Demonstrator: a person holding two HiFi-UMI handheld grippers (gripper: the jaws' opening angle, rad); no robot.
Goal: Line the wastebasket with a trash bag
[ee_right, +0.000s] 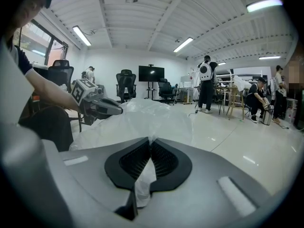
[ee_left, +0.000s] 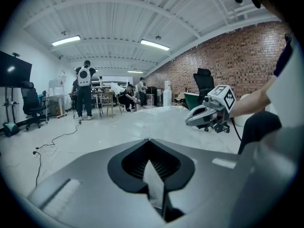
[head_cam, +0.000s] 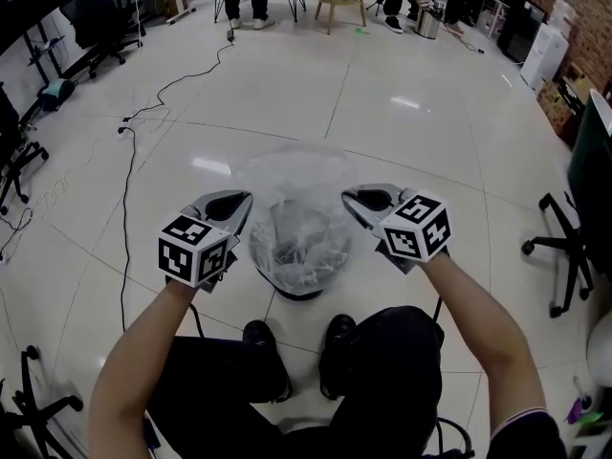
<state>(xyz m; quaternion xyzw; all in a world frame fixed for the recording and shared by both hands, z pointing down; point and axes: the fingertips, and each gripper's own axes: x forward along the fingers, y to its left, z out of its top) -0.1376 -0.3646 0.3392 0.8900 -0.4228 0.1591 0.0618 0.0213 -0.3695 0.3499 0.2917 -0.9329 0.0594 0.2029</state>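
A clear trash bag (head_cam: 295, 175) is shown in the head view stretched between the left claw (head_cam: 245, 205) and the right claw (head_cam: 348, 201) above a round wastebasket (head_cam: 263, 261), which stands on the glossy floor (head_cam: 402, 142) just ahead of a seated person's shoes (head_cam: 268, 347). The lower part of the bag appears to hang inside the basket, while its mouth is spread above the rim. In the left gripper view, the left claw (ee_left: 150, 141) is seen closed on a thin fold of the bag's film, with the right claw (ee_left: 189, 121) opposite. In the right gripper view, the right claw (ee_right: 151, 139) is likewise shut on a pinch of film, and the rest of the bag (ee_right: 142, 118) billows ahead toward the left claw (ee_right: 118, 110). The step in hand is judged to be the spreading of the bag's mouth over the basket. Next, the edge would need to be lowered and folded outward over the rim, evenly on both sides, so that the thin film is not torn. No brand, label or legible writing can be made out, and only black-and-white square markers (head_cam: 196, 249) are seen on the claws.
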